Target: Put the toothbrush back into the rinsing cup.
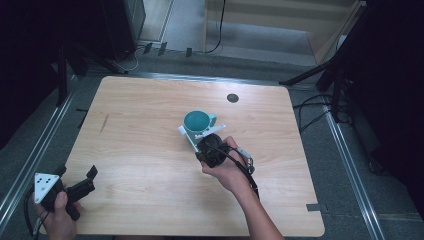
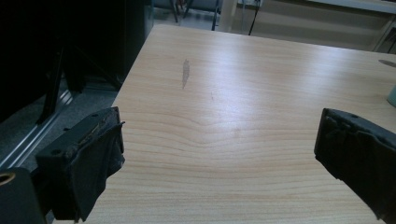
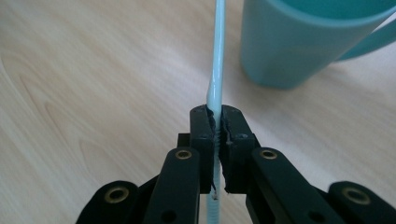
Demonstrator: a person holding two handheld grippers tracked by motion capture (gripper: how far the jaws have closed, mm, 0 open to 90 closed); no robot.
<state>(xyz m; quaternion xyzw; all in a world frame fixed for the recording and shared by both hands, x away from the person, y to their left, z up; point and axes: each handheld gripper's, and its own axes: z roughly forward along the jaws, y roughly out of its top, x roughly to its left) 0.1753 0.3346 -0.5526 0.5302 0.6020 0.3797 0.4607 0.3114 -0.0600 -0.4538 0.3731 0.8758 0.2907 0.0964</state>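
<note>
High view. Wooden table (image 1: 150, 125), pale grain, rounded corners, with 1 dark round cap (image 1: 232, 97) near its far edge. Teal mug (image 1: 198, 121) standing upright near the table's middle, mouth up, handle turned toward the table's right side. Right gripper (image 1: 202, 137) just on the near side of the mug, held in the person's right hand (image 1: 226, 167), its grey plate almost against the mug's rim. Left gripper (image 1: 85, 182) at the table's near left corner, well apart from the mug, held in the person's left hand (image 1: 60, 215).

Left gripper view. 2 black padded jaws spread wide, 1 at each lower corner, with bare table between them and nothing held. 1 dark smudge (image 2: 185, 73) on the wood farther out. A sliver of the mug (image 2: 391, 95) at the right edge.

Right gripper view. 2 black jaws closed nearly together on 1 thin pale blue straw (image 3: 218, 60). The straw passes up between the pads and runs on toward the top edge, just left of the mug (image 3: 303, 42); its ribbed bendy part shows below the pads. Straw and mug stand close but apart. Mug wall and part of the handle at upper right, table beneath.
</note>
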